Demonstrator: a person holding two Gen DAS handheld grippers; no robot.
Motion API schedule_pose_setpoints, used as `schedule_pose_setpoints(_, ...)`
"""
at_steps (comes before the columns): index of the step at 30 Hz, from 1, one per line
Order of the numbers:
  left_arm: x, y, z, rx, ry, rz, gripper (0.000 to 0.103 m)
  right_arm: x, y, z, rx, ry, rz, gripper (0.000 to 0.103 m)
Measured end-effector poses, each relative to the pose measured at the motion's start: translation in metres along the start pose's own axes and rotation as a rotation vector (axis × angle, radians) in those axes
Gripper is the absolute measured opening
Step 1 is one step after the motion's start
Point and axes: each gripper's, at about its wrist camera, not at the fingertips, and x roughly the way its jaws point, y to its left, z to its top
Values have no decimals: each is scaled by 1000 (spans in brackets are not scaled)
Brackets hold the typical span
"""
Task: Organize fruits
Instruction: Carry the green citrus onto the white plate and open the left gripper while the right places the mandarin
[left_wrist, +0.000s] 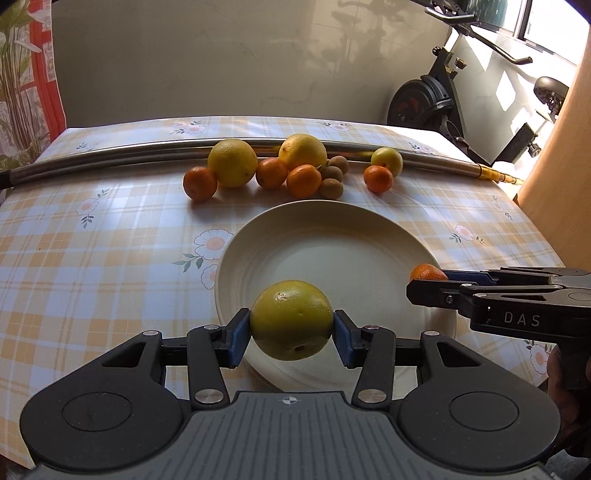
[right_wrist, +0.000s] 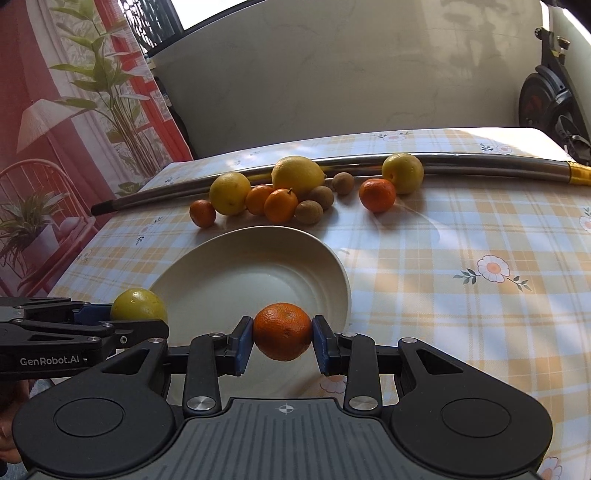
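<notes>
Two claws hang over a white plate (left_wrist: 236, 280) near the front edge of the bench (left_wrist: 92, 258), each loaded. The left claw (left_wrist: 291, 332) is clenched on a yellow-green citrus (left_wrist: 291, 319) above the plate's near rim; the right claw (right_wrist: 282, 338) grips a mandarin (right_wrist: 282, 330) above the plate's right rim, its blue pads pressed on either side of the fruit. The bare plate floor lies just ahead of and below both, the left fruit sitting further over the dish. The remaining fruits (left_wrist: 291, 168) line a metal pole (left_wrist: 110, 158) toward the back edge, well apart from either claw.
</notes>
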Motion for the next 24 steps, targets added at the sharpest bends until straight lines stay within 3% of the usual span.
schedule_pose_setpoints(24, 5, -3, -10, 2, 17, -31, 50, -8, 14, -12, -84, 27, -36, 32)
